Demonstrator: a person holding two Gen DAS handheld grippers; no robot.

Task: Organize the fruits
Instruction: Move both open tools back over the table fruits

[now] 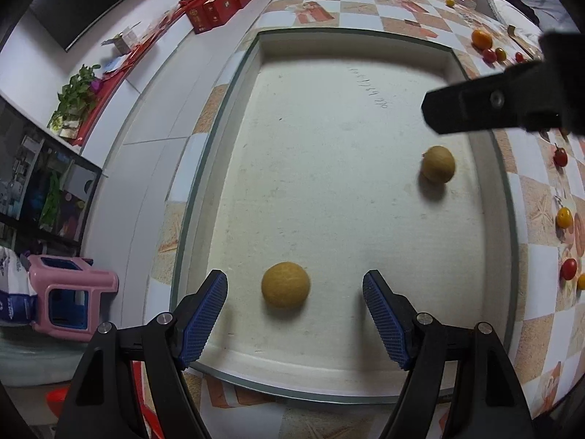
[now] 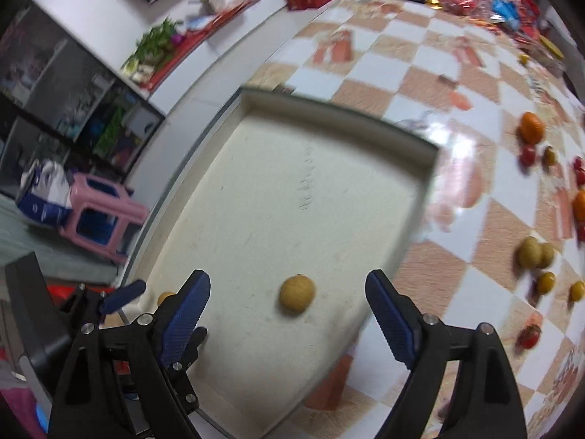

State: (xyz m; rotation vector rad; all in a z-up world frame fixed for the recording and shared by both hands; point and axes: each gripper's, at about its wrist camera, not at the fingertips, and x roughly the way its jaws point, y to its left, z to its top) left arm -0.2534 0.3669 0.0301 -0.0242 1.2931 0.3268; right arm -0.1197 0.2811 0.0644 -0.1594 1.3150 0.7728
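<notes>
A white tray (image 1: 365,47) lies on the checkered table. Two tan round fruits sit in it: one (image 1: 285,284) just ahead of my open left gripper (image 1: 295,296), between its blue pads, and one (image 1: 438,164) near the tray's right wall. My right gripper (image 2: 288,298) is open and empty above that second fruit (image 2: 297,298); its black finger (image 1: 486,104) shows in the left wrist view. The first fruit (image 2: 165,297) peeks out beside the left gripper in the right wrist view.
Loose fruits lie on the tablecloth right of the tray: an orange (image 2: 531,128), red tomatoes (image 2: 528,336), yellow ones (image 2: 545,281) and tan ones (image 2: 530,251). A pink stool (image 1: 69,296) stands on the floor to the left. Red boxes (image 1: 219,3) sit at the far side.
</notes>
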